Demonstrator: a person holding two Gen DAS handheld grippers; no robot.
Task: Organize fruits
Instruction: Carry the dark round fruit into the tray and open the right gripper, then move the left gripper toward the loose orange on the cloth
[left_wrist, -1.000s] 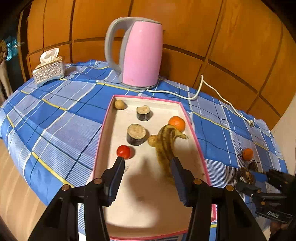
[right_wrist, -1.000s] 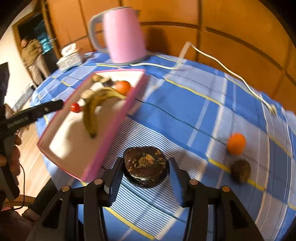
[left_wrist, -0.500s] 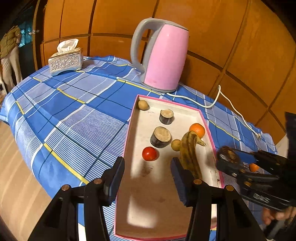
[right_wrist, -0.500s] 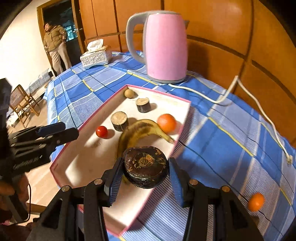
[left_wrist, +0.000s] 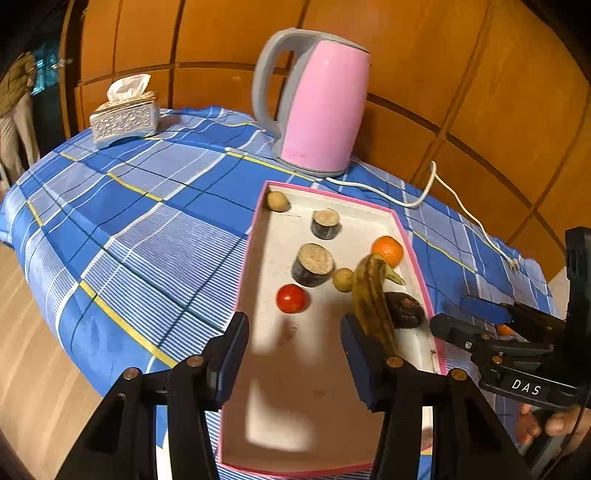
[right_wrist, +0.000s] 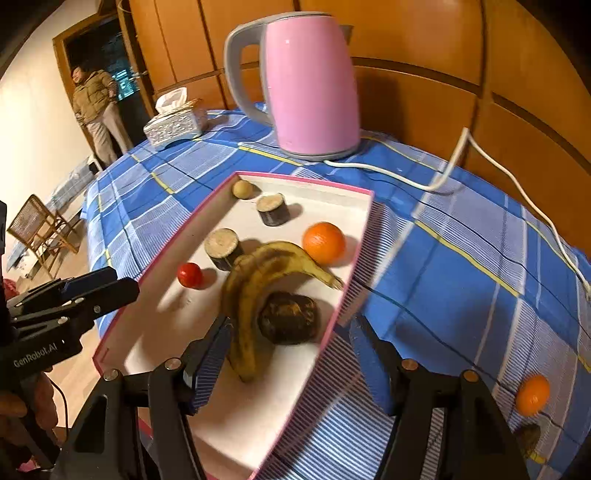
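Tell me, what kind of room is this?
Probably a room in someone's home, maybe a dining room. A table with a blue checked tablecloth holds a pink electric kettle and a tissue box, with wooden wall panels behind and a chair by a doorway.

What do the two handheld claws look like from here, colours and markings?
Both are black plastic with brass-coloured rivets and blue ribbed finger pads. The right claw carries white "DAS" lettering on its body; the left claw reads "GenRobot.AI" and trails a thin black cable. Bare fingers grip each handle; no sleeves show.
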